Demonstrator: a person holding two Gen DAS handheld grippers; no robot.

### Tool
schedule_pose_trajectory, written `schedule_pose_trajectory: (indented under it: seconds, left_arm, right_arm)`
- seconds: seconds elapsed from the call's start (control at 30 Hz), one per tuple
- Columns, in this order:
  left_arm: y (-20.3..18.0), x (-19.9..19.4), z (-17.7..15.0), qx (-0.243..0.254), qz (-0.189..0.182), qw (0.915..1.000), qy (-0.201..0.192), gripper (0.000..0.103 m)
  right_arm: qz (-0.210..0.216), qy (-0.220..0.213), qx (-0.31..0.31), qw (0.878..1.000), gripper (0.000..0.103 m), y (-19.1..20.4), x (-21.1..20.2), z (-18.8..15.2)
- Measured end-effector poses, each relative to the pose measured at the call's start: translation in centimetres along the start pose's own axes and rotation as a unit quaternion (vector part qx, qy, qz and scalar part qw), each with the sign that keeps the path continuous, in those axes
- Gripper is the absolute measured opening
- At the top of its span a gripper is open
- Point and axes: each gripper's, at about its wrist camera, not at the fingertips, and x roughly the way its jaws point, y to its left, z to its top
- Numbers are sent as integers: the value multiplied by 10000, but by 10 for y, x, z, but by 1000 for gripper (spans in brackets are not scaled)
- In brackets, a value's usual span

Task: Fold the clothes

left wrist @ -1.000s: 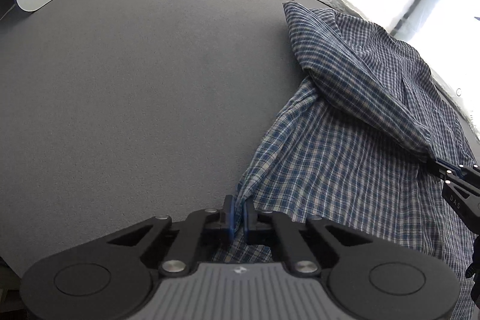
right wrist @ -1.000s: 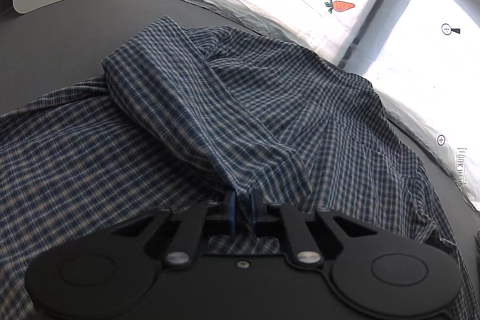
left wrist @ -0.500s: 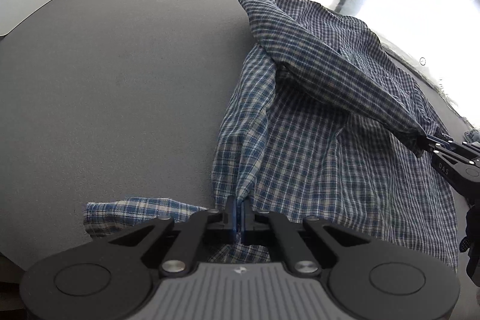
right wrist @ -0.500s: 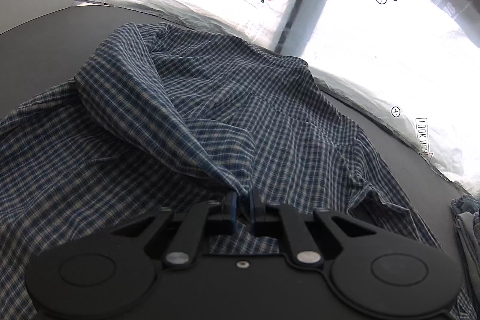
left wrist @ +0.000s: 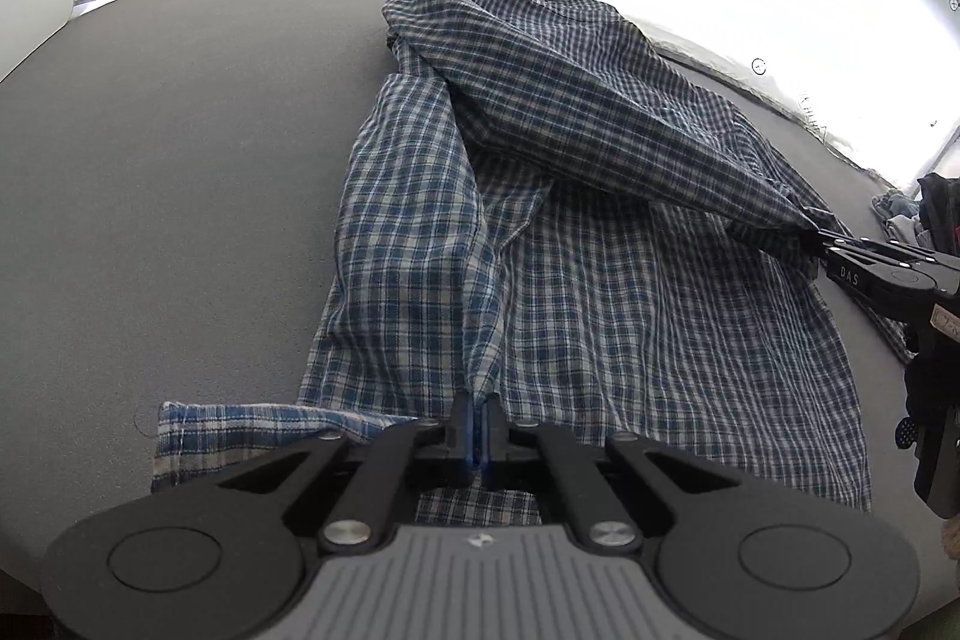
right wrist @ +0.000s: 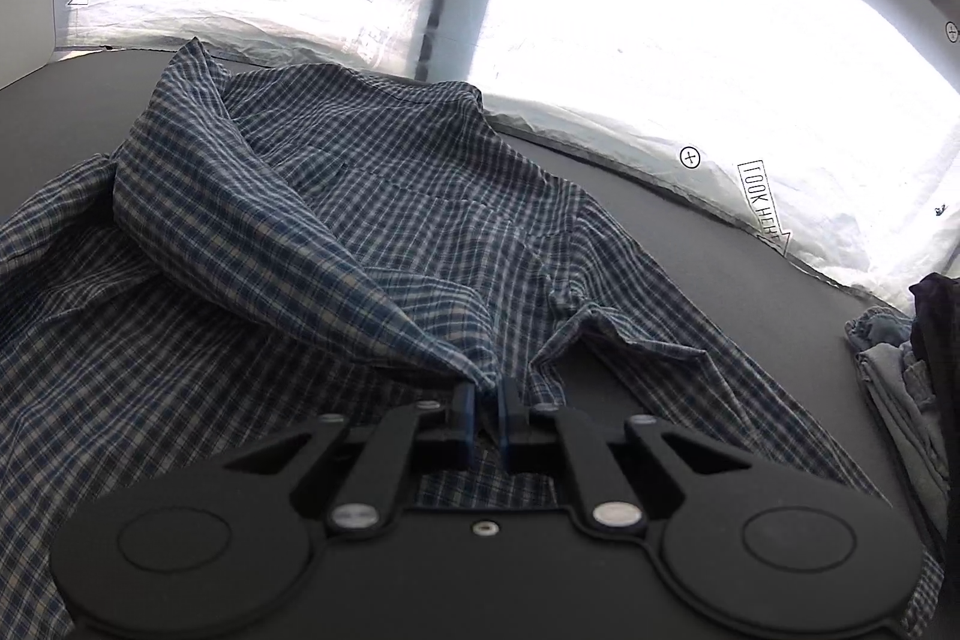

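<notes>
Left gripper (left wrist: 478,424) is pinching the plaid shirt (left wrist: 600,244) hem at the table's (left wrist: 180,172) near edge — right gripper (right wrist: 487,415) is clamping a lifted fold.

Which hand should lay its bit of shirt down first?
Probably the right gripper. It holds the sleeve, stretched across the shirt and already over the body. The left gripper pinches the side edge, only partway folded in.
</notes>
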Motion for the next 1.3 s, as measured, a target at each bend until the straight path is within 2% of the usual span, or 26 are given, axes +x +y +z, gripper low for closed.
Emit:
schedule_pose_trajectory:
  seconds: [0.23, 0.33, 0.47, 0.57, 0.7, 0.77, 0.87, 0.9, 1.03, 1.17, 1.3]
  left_arm:
    - [-10, 27, -8, -80, -119, 9985, 536, 1]
    - [-2, 40, -10, -361, -154, 9963, 762, 2]
    - [7, 45, -11, -651, -254, 9940, 841, 3]
    - [6, 45, -11, -620, -248, 9941, 854, 5]
    - [1, 46, -9, -442, -278, 9948, 877, 13]
    - [-2, 47, -6, -394, -361, 9946, 888, 25]
    - [-6, 46, -3, -233, -386, 9949, 904, 37]
    - [-6, 45, -3, -183, -397, 9949, 914, 37]
    - [-6, 42, -1, -6, -440, 9948, 920, 40]
    - [-1, 32, 0, 174, -483, 9947, 895, 42]
    - [4, 23, 5, 341, -580, 9944, 814, 46]
  right_arm:
    - [5, 236, 281, 9993, 7, -20, 10, -11]
    - [86, 376, 369, 9986, 7, -21, 11, -18]
    - [210, 541, 466, 9972, 8, -20, 12, -26]
    - [302, 671, 616, 9954, 9, -20, 14, -29]
    - [405, 807, 1053, 9903, 14, -26, 10, -34]
    - [468, 846, 1486, 9842, 20, -33, 5, -38]
    - [653, 918, 2350, 9654, 21, -48, 0, -46]
    - [727, 925, 2694, 9558, 22, -54, -2, -49]
    - [994, 941, 4134, 9002, 26, -76, -9, -67]
    - [1079, 878, 4885, 8614, 20, -81, -18, -81]
    - [1127, 772, 5303, 8367, 11, -77, -28, -89]
